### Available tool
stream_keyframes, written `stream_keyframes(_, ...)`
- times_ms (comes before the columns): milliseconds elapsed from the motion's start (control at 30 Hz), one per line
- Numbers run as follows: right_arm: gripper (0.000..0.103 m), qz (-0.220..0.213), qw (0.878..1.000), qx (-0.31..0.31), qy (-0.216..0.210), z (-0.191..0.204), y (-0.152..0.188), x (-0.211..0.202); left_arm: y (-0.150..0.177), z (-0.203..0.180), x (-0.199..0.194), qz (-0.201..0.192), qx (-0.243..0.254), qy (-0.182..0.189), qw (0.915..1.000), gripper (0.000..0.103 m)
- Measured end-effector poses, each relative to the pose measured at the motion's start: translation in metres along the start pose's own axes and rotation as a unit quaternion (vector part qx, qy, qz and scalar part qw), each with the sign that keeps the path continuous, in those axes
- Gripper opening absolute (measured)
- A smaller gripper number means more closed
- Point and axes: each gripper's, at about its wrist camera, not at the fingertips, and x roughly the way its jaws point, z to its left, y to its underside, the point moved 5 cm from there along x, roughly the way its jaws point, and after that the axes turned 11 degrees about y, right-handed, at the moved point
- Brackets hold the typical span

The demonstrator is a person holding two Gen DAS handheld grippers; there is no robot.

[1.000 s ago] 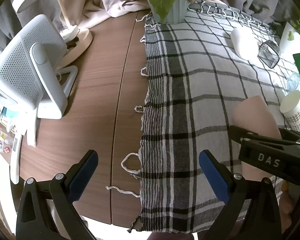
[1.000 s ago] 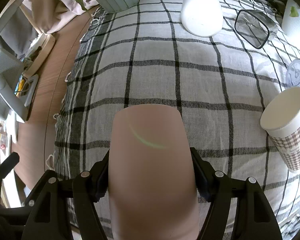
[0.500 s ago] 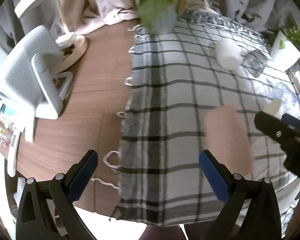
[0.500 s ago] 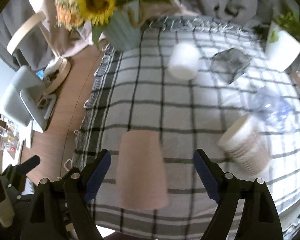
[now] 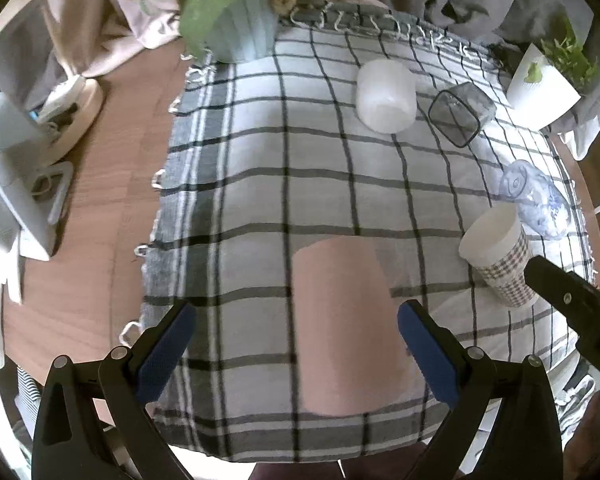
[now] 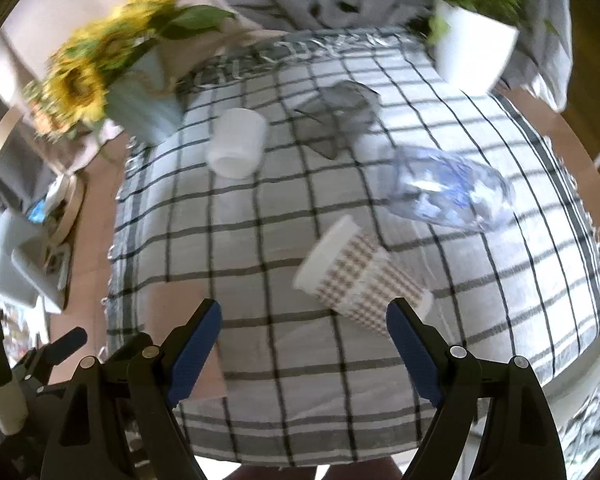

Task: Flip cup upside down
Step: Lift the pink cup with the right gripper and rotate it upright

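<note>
A pink cup (image 5: pixel 341 328) stands upside down on the checked cloth (image 5: pixel 319 184), between the open fingers of my left gripper (image 5: pixel 296 344), which do not touch it. In the right wrist view the pink cup (image 6: pixel 168 312) shows at the lower left, partly behind the left finger. My right gripper (image 6: pixel 303 340) is open and empty, above the cloth and just short of a checked paper cup (image 6: pixel 355 280) lying on its side. The right gripper's body shows at the right edge of the left wrist view (image 5: pixel 571 304).
On the cloth are a white cup (image 5: pixel 385 96), a grey square container (image 5: pixel 459 114) on its side, a clear plastic cup (image 6: pixel 447 188) on its side and the paper cup (image 5: pixel 499 252). A sunflower vase (image 5: pixel 236 20) and a white plant pot (image 5: pixel 539 84) stand at the back. A white fan (image 5: pixel 12 184) is at the left.
My right gripper let go of the pink cup, opened and drew back to the right. My left gripper moved right, so the cup now sits between its fingers.
</note>
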Motion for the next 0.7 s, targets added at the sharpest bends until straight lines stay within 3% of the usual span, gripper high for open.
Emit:
stream_keyframes(400, 0.085, 0.047, 0.998, 0.034, -0.014, -0.021, 0.000, 0.029, -0.014, -0.010, 0.044, 0.071, -0.021, 0.015, 0.9971, 0.102)
stream_keyframes(700, 0.085, 0.071, 0.996, 0.045, -0.017, -0.019, 0.004, 0.045, -0.019, -0.005, 0.068, 0.108, -0.030, 0.012, 0.9936, 0.092)
